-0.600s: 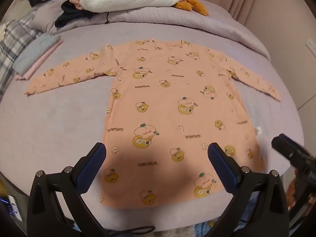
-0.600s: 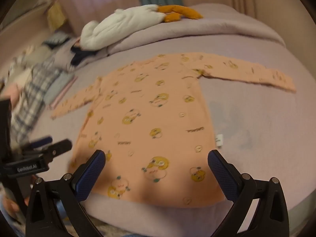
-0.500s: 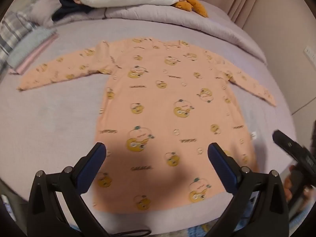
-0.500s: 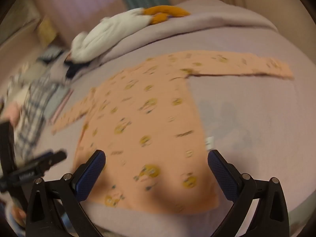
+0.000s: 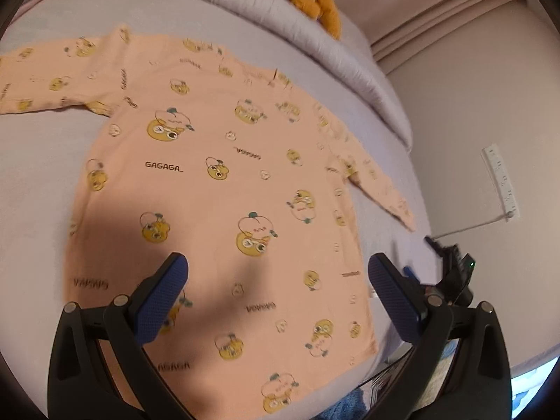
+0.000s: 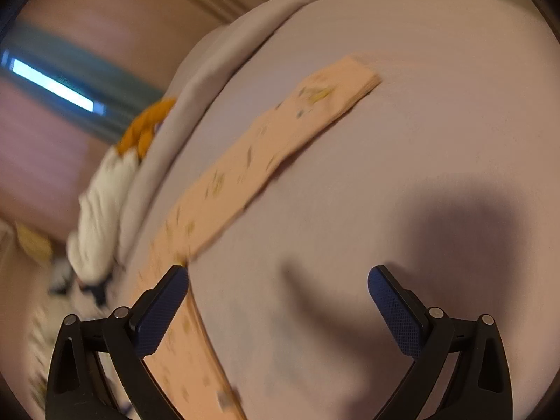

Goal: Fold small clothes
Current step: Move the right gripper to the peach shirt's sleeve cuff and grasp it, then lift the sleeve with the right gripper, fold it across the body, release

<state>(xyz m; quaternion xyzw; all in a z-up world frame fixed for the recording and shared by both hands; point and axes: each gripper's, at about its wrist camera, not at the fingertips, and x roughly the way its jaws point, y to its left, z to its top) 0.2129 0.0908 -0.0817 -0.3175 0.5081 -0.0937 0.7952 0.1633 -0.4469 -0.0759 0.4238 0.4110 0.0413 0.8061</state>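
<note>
- Peach long-sleeved top (image 5: 217, 189), printed with yellow cartoon faces, lies flat and unfolded on the lilac bed (image 5: 42, 161), sleeves spread out sideways.
- Left gripper (image 5: 278, 301): fingers wide apart, empty, above the hem.
- Right gripper (image 6: 278, 301): fingers wide apart, empty; nearer the right sleeve (image 6: 266, 147), which runs ahead and up-right. View blurred; probably not touching.

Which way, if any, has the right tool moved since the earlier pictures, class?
Yes. The right tool has swung rightward along the bed: earlier it faced the peach shirt's body; now it hovers open over bare bedding beside the sleeve.
</note>
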